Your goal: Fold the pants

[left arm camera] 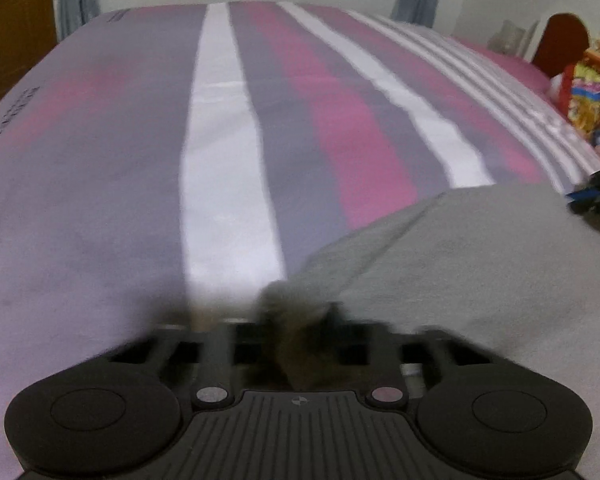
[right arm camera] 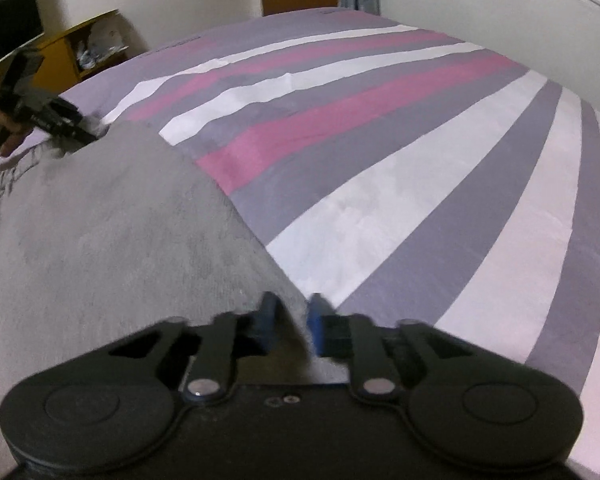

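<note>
slack is your risk: with your left gripper point(left arm camera: 296, 320) and right gripper point(right arm camera: 292, 320) each pinching an edge of the grey pants point(right arm camera: 112, 216) held above the striped bed point(right arm camera: 420, 160), uneven pulling could skew the fold.

Left wrist view: low and close over the striped bedspread point(left arm camera: 228, 168), facing along the bed toward the far wall. Right wrist view: equally low and close, facing across the bedspread point(right arm camera: 440, 184) toward a corner with a yellow shelf point(right arm camera: 82, 50). Both views share the bedspread and the grey pants point(left arm camera: 480, 248) point(right arm camera: 112, 208); each shows the opposite gripper at its edge
</note>
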{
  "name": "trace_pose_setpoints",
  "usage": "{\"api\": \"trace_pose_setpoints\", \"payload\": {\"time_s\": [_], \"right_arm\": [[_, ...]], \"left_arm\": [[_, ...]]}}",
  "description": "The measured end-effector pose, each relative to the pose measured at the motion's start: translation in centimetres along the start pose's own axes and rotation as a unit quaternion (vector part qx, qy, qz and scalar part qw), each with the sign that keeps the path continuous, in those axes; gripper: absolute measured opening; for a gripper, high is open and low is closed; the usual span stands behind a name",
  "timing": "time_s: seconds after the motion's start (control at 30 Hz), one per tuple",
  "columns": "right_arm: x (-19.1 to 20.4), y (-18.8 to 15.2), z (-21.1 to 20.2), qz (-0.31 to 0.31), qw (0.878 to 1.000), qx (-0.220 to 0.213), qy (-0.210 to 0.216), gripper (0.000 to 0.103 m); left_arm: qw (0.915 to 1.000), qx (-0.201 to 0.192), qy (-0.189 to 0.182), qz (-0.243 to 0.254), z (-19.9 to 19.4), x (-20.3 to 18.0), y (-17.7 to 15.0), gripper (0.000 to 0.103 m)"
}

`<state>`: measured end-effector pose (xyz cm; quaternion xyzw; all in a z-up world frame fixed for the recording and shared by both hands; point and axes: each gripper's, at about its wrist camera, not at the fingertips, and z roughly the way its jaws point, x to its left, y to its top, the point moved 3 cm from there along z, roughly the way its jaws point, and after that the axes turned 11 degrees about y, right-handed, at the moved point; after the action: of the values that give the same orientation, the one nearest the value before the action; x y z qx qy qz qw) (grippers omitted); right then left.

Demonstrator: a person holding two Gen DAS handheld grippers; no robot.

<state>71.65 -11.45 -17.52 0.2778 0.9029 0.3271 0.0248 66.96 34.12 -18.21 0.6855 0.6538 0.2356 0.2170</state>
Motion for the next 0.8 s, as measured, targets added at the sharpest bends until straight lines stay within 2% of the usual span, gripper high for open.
{"api": "trace_pose_setpoints", "payload": {"time_s": [0.07, 0.13, 0.27, 0.37, 0.4, 0.5, 0.6, 0.73, 0.8], "right_arm": [[1.3, 0.1, -0.9, -0.013, 0.999, -0.007, -0.034, 0.006], [3.4, 0.3, -3.5, -0.028, 0.997, -0.032, -0.063, 0.006], [10.1, -0.3, -11.0, -0.075, 0.99, -0.077, -0.095, 0.006], [15.7, -2.1, -16.0, -0.107, 0.983, -0.094, -0.117, 0.006], [17.5, -3.1, -17.5, -0.114, 0.981, -0.098, -0.12, 0.002], [21.9, -6.4, -20.1, -0.115, 0.98, -0.107, -0.124, 0.002], [25.1, -10.1, -20.7, -0.085, 0.983, -0.12, -0.111, 0.002], [26.4, -15.2, -17.2, -0.011, 0.991, -0.093, -0.097, 0.003], [26.2, -17.0, -15.9, 0.038, 0.991, -0.081, -0.102, 0.007]], "left_arm": [[0.9992, -0.023, 0.027, 0.02, -1.6, -1.0, 0.0, 0.015], [0.9983, -0.048, 0.031, 0.011, -4.1, -0.8, -0.2, 0.015], [0.993, -0.116, 0.011, -0.02, -11.3, -0.3, -1.0, 0.014], [0.9868, -0.159, -0.012, -0.024, -17.3, -0.8, -3.2, 0.014], [0.9858, -0.166, -0.014, -0.022, -19.1, -0.9, -4.4, 0.014], [0.9847, -0.172, -0.02, -0.022, -23.0, -1.2, -8.5, 0.014], [0.9864, -0.161, -0.015, -0.029, -24.6, -1.9, -13.4, 0.014], [0.9913, -0.118, -0.002, -0.057, -23.7, -2.5, -20.3, 0.015], [0.9896, -0.113, 0.004, -0.089, -23.4, -2.3, -22.6, 0.019]]}}
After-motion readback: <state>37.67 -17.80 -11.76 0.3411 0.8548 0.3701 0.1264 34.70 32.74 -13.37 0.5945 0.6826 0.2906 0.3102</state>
